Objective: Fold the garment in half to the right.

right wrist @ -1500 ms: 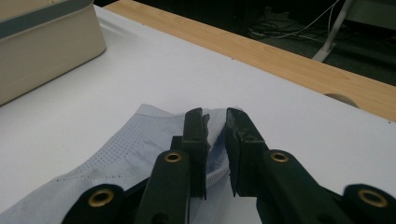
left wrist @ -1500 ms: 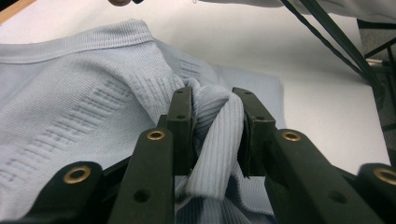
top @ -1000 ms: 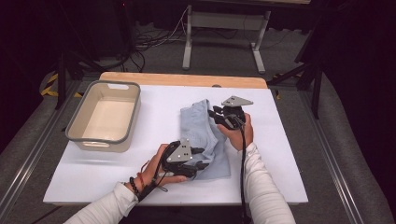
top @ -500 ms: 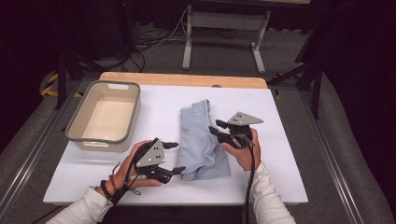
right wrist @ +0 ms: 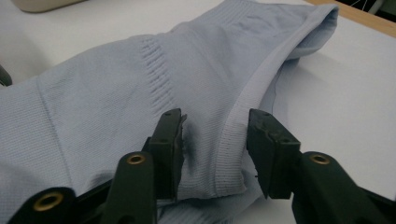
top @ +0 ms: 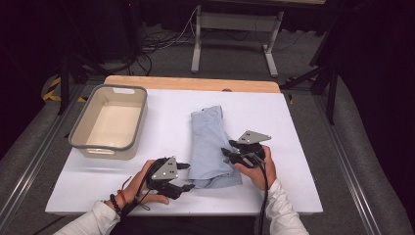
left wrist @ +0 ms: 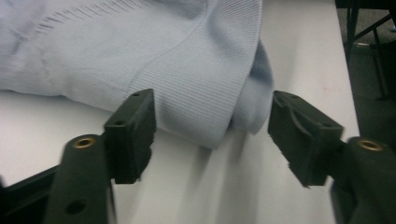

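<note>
From the high view, the folded light-blue knit garment (top: 209, 147) lies in a long strip just right of the grey-rimmed beige plastic tub (top: 109, 122), flat on the white table top (top: 303, 147). The left gripper (top: 185, 176) sits at the near corner of the cloth on the tub's side, and the right gripper (top: 227, 148) is at the long edge facing away from the tub.

Left gripper view: the jaws stand apart with the rounded folded corner of the garment (left wrist: 205, 93) hanging just ahead of the gap, pads not touching it. They've just been closing a bit after opening wider, with nothing pinched between them yet.

Right gripper view: the jaws straddle the ribbed hem band (right wrist: 233, 140) on that far-from-tub edge, and the left-hand pad seems to dent the fabric (the other pad looks just clear of it), so I wouldn't call it clamped.

Handling-wise, I'd guess it's light, soft and totally floppy, with no stiffness at all. Layers will slide over each other, so a shallow pinch probably grabs only the top ply. The thicker ribbed hem and the folded corner look like the best places to bite, going deep enough to catch every layer.
</note>
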`<state>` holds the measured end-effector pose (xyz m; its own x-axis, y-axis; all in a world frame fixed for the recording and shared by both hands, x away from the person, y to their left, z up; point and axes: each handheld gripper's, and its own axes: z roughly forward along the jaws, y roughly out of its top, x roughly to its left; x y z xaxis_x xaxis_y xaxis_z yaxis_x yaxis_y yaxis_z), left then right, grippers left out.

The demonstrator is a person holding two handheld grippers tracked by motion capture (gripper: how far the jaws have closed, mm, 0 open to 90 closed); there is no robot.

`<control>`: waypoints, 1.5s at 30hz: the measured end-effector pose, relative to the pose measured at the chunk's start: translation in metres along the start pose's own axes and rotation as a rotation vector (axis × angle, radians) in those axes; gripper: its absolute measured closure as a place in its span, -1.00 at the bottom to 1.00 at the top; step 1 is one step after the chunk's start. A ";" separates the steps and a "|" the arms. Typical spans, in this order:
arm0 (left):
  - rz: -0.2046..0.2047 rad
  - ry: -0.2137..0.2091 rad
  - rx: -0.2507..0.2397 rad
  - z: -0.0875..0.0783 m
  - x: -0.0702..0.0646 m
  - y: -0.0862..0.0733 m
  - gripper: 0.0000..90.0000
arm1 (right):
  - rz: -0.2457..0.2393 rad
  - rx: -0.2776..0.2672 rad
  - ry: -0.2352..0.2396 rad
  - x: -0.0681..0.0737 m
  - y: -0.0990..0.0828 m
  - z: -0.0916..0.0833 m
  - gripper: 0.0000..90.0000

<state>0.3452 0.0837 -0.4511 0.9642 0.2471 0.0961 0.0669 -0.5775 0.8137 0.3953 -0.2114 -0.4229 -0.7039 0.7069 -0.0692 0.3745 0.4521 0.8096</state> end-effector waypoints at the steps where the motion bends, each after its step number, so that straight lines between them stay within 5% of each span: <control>1: 0.000 0.000 0.000 0.000 0.000 0.000 -0.18 | 0.000 0.007 0.010 0.000 -0.001 0.000 0.42; 7: -0.002 0.032 0.025 0.010 0.000 0.000 0.14 | -0.002 0.019 0.017 0.000 -0.003 0.001 0.63; 11: -0.006 0.048 0.067 0.011 0.002 -0.002 0.36 | 0.057 0.048 0.002 -0.006 -0.006 0.003 0.18; 14: 0.002 0.052 0.106 0.013 0.003 -0.005 0.44 | 0.082 0.056 0.039 -0.008 -0.010 0.006 0.38; 20: 0.019 0.061 0.119 0.012 0.006 -0.005 0.92 | 0.017 0.047 0.021 -0.001 -0.007 0.008 0.81; 29: 0.053 0.110 0.100 -0.012 0.014 0.001 0.94 | 0.012 -0.012 0.018 0.002 -0.002 0.006 0.93; 34: 0.022 0.143 0.090 -0.027 0.017 0.002 0.94 | -0.004 -0.052 0.013 0.009 0.007 0.004 0.94; 39: 0.058 0.139 0.110 -0.030 0.009 0.004 0.93 | -0.008 -0.070 0.014 0.013 0.010 0.000 0.94; 45: 0.084 0.087 0.100 -0.027 -0.002 0.013 0.89 | -0.006 -0.069 -0.018 0.010 0.016 -0.013 0.93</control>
<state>0.3369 0.0969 -0.4249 0.9420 0.2582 0.2143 0.0159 -0.6722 0.7402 0.3866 -0.2043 -0.4030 -0.6949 0.7142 -0.0836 0.3279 0.4182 0.8471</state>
